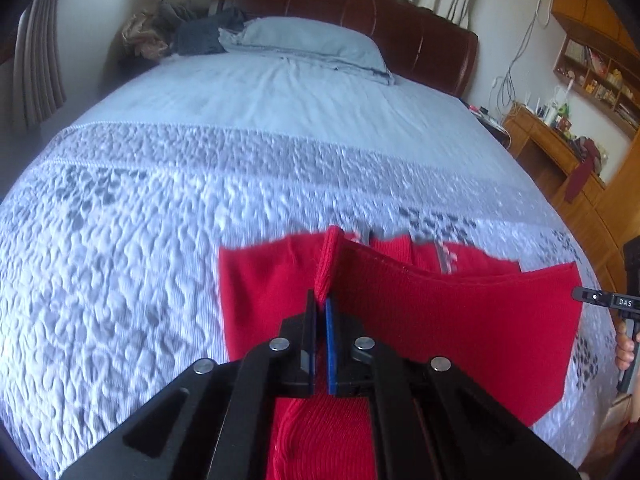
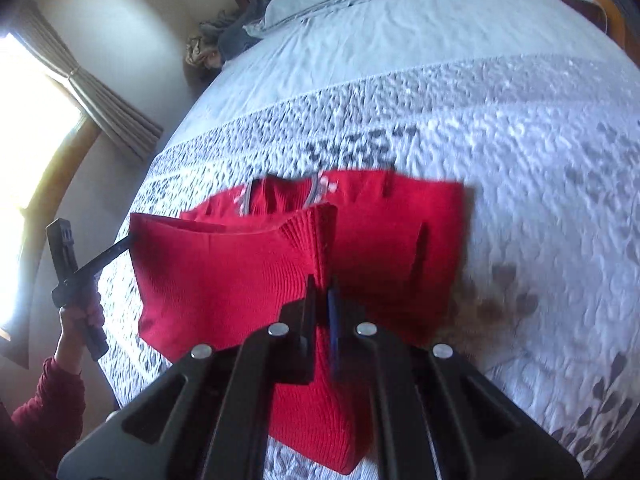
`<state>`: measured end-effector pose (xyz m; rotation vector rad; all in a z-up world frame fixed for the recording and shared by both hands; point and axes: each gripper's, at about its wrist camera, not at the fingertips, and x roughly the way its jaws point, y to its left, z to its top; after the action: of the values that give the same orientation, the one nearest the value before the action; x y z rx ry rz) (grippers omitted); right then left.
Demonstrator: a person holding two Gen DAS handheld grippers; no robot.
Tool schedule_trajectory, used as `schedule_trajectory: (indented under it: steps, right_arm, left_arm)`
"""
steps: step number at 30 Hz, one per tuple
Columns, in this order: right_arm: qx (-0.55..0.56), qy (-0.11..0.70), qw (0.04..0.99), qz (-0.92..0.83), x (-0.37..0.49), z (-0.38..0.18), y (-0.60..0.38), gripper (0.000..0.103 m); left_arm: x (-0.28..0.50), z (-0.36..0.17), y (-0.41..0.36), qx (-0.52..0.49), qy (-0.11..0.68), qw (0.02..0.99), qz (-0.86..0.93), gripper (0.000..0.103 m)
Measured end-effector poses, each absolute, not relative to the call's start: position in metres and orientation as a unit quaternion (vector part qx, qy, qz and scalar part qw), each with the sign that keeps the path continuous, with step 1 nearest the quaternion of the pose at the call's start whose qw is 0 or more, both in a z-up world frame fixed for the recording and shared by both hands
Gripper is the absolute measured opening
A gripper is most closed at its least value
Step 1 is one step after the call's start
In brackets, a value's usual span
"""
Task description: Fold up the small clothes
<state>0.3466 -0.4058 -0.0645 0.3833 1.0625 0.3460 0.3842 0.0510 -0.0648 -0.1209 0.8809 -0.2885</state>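
Note:
A small red knitted garment (image 1: 440, 320) lies partly on the quilted bed, with its near edge lifted and stretched between my two grippers. My left gripper (image 1: 320, 300) is shut on the ribbed hem at one corner. My right gripper (image 2: 322, 284) is shut on the ribbed hem at the other corner of the garment (image 2: 224, 276). The lifted edge hangs folded over the flat part, which shows a grey and white zip or trim (image 2: 316, 196). The right gripper also shows at the right edge of the left wrist view (image 1: 578, 293); the left one shows in the right wrist view (image 2: 128, 242).
The bed has a white and grey quilted cover (image 1: 120, 260) and a pale blue sheet (image 1: 260, 92). A blue pillow (image 1: 312, 40) and a heap of clothes (image 1: 176, 32) lie at the dark headboard. A wooden desk and shelves (image 1: 560, 140) stand right of the bed.

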Motion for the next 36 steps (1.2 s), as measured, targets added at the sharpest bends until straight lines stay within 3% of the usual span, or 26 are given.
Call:
schedule_trajectory:
  steps: [6,11,16,20,21,23,25,27,28,29,36]
  right_arm:
    - [0.176,0.517,0.830,0.117,0.417,-0.073,-0.413,0.003]
    - [0.167,0.565,0.805,0.071,0.468,-0.134,-0.408,0.003]
    - [0.138,0.598,0.788,0.043,0.477,-0.181,-0.402,0.004]
    - [0.155,0.588,0.792,0.045,0.472,-0.187,-0.407,0.005]
    - [0.159,0.585,0.794,0.045,0.469,-0.184,-0.409,0.010]
    - [0.167,0.577,0.798,0.042,0.461,-0.172,-0.412,0.032]
    - [0.164,0.567,0.806,0.045,0.445,-0.152,-0.414,0.038]
    - [0.139,0.573,0.806,0.045,0.424,-0.134,-0.412,0.045]
    - [0.125,0.580,0.804,0.044,0.409,-0.127,-0.411,0.053]
    - [0.116,0.591,0.797,0.047,0.388,-0.121,-0.410,0.060]
    - [0.159,0.644,0.744,0.082,0.296,-0.139,-0.407,0.063]
  left_arm:
    - [0.450,-0.077,0.036,-0.050,0.431,0.894,-0.108,0.003]
    - [0.492,-0.131,0.024,-0.020,0.478,0.875,-0.072,0.003]
    - [0.495,-0.175,0.022,0.004,0.507,0.860,-0.052,0.004]
    - [0.492,-0.178,0.025,0.001,0.504,0.862,-0.052,0.006]
    - [0.493,-0.176,0.025,0.004,0.507,0.861,-0.049,0.009]
    - [0.487,-0.166,0.027,0.007,0.512,0.858,-0.040,0.017]
    - [0.473,-0.150,0.033,0.005,0.514,0.857,-0.034,0.062]
    - [0.454,-0.135,0.044,-0.004,0.522,0.852,-0.035,0.073]
    - [0.439,-0.130,0.050,-0.013,0.536,0.843,-0.048,0.079]
    - [0.425,-0.129,0.056,-0.019,0.556,0.829,-0.052,0.082]
    - [0.332,-0.145,0.096,-0.096,0.602,0.790,-0.062,0.083]
